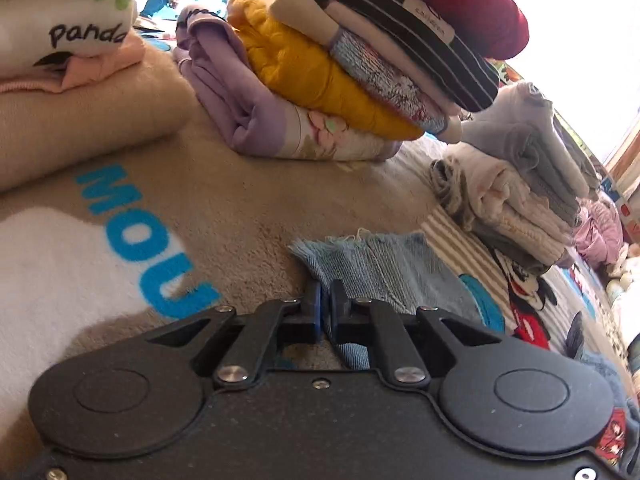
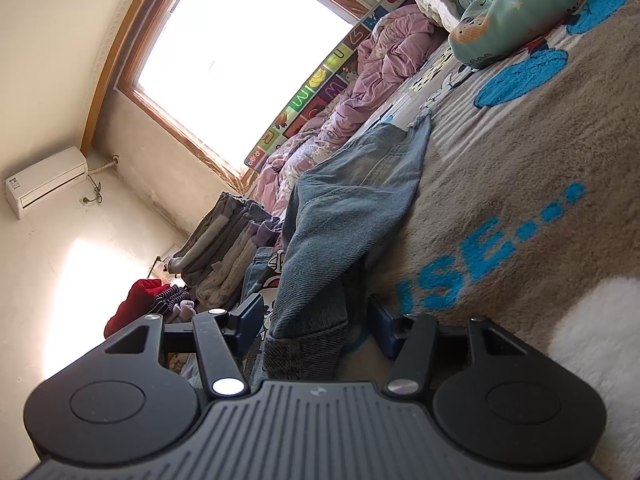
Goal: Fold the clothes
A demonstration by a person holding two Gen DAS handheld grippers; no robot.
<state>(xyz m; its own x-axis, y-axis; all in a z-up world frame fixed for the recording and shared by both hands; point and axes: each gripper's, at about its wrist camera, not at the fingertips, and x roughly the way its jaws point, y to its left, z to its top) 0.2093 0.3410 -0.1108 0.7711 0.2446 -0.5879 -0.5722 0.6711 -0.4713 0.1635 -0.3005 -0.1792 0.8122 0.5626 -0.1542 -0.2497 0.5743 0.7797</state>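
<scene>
A pair of light blue jeans [image 2: 352, 200] lies stretched out on the beige printed blanket [image 2: 520, 152]. In the left wrist view my left gripper [image 1: 326, 306] is shut on a frayed hem of the jeans [image 1: 384, 264], low over the blanket. In the right wrist view my right gripper [image 2: 318, 320] stands open, its fingers [image 2: 250, 318] on either side of a raised fold of the jeans, not closed on it.
Folded stacks ring the work area: a white and pink pile [image 1: 68, 28] at left, a purple, yellow and striped pile [image 1: 340, 80] ahead, a grey and cream pile [image 1: 520, 196] at right. A lilac quilt [image 2: 360, 92] and a teal pillow [image 2: 516, 16] lie by the window.
</scene>
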